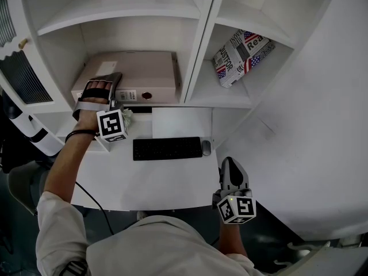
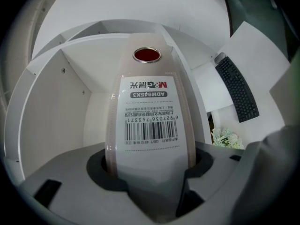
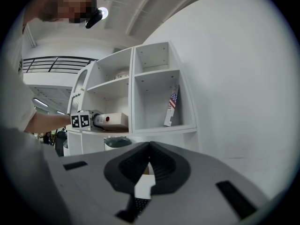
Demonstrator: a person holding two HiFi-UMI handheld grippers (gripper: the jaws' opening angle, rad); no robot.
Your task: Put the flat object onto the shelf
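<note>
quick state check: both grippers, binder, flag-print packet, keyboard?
left gripper: shut on the binder's spine
right gripper: shut, empty
binder: lying flat in the shelf, lower left bay
flag-print packet: leaning tilted in the right bay
keyboard: flat on the desk

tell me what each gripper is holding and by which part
Left gripper clamps the file box across its labelled spine; right gripper holds nothing, jaws together.
</note>
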